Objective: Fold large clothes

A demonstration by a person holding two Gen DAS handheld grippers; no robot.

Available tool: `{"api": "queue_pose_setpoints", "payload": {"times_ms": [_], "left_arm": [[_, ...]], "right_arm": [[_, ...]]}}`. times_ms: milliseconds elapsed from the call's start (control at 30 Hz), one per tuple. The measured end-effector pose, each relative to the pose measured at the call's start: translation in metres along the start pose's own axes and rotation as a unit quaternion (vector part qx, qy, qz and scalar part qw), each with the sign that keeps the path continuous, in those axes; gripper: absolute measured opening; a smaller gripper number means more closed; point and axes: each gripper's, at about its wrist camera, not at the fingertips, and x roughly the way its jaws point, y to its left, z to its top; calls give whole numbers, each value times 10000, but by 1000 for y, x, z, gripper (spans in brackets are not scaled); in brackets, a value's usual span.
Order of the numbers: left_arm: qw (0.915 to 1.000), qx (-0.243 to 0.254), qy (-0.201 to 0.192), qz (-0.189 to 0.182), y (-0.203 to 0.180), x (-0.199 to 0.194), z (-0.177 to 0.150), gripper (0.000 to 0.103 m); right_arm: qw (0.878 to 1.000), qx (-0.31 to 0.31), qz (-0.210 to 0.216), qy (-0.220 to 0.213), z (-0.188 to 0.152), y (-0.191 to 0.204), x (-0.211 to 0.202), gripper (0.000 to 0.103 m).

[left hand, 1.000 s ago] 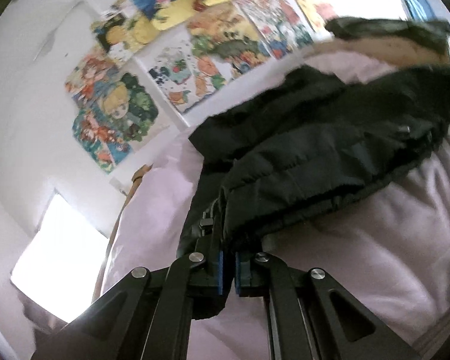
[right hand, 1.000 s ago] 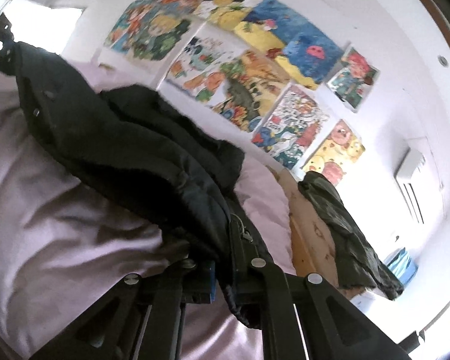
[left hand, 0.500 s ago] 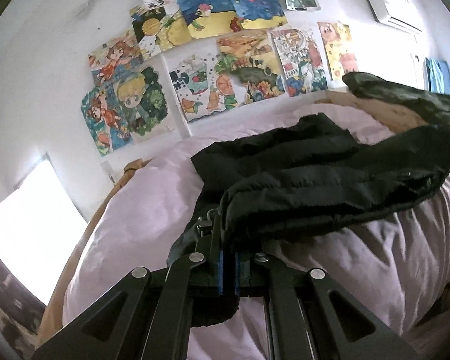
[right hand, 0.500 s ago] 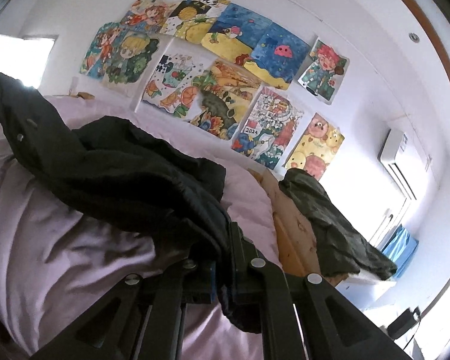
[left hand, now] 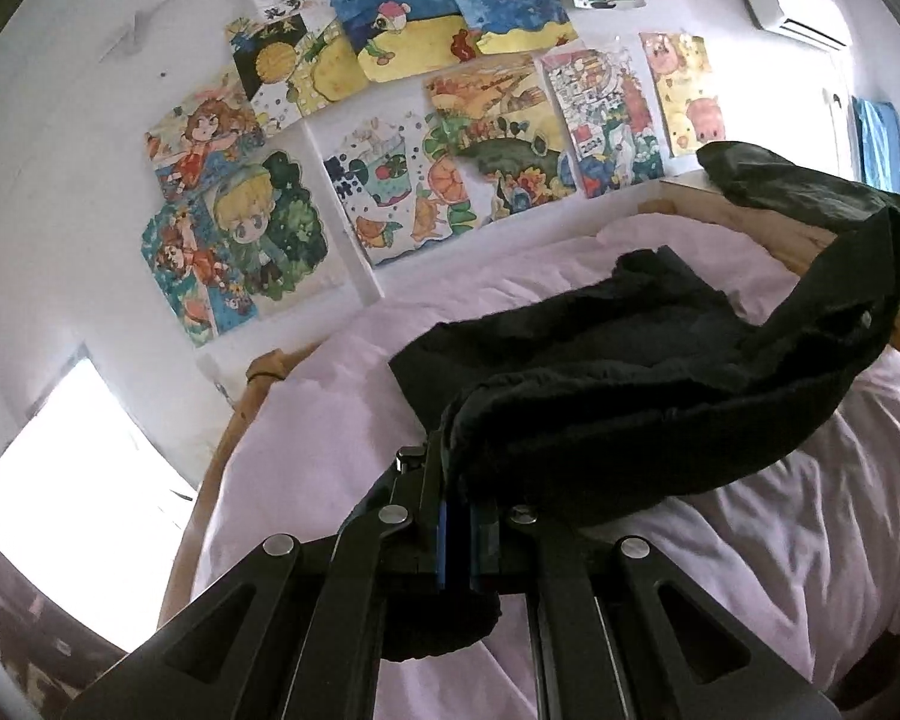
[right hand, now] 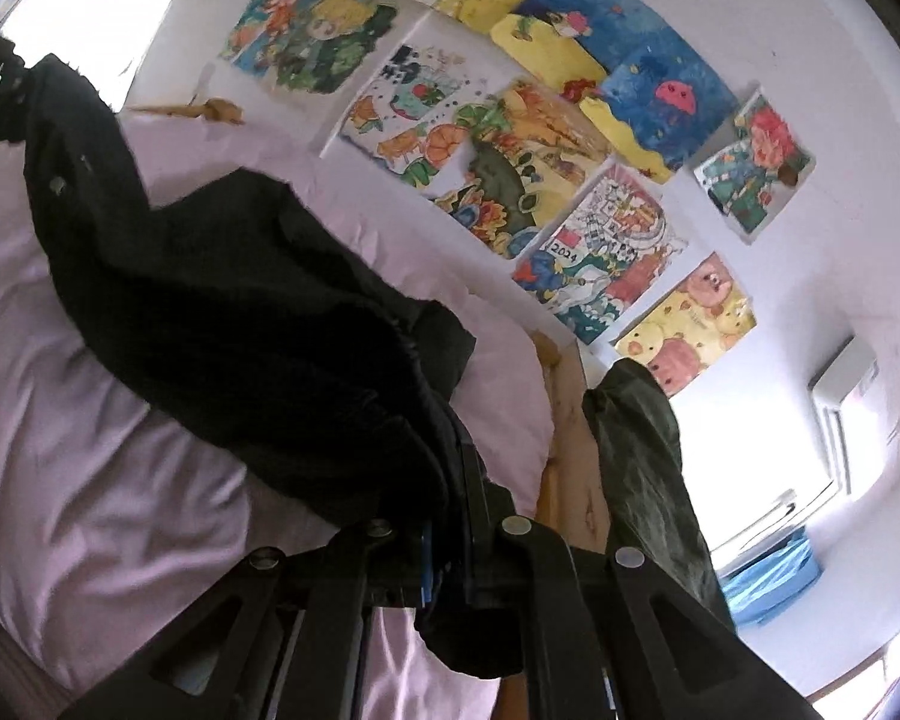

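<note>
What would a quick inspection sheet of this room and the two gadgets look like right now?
Surface: bed with pale pink duvet, rumpled, wooden frame at its edges.
Job's things: black padded jacket, one edge lifted off the bed, the rest lying on the duvet.
Clutter: dark green garment draped over the wooden bed end.
Grippers: left gripper and right gripper, jaws of each shut on the jacket's edge.
Cables: nothing seen.
Surroundings: children's paintings on a white wall, air conditioner, bright window, blue cloth.
</note>
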Motion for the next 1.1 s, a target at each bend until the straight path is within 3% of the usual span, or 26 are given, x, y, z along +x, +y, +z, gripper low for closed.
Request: {"api": "queue_pose_setpoints", "payload": {"times_ms": [167,467,667,867,1000,1100], "left_arm": [[9997,38,-109,201,12,29,28,3],[9947,-740,-468,540,44,123,83,3],[9937,-680,-581,677,52,194,87,3],[9935,-800,-529,619,50,254,90,3],[9955,-319,-567,694,41,274,85,3],[9970,-326,-461,524,45,292,84,3]], "right_arm": [[9996,204,-73,-164,30,-29,34,7],[9956,662,-273,-601,84,-63,124,7],[9914,952,-238,-867,101,-64,196,7],[9916,1095,-141,-670,106,-62,259,7],[9919,1164,12,-514,101,-60,288,7],[9929,1085,86,-473,96,-55,306,7]]}}
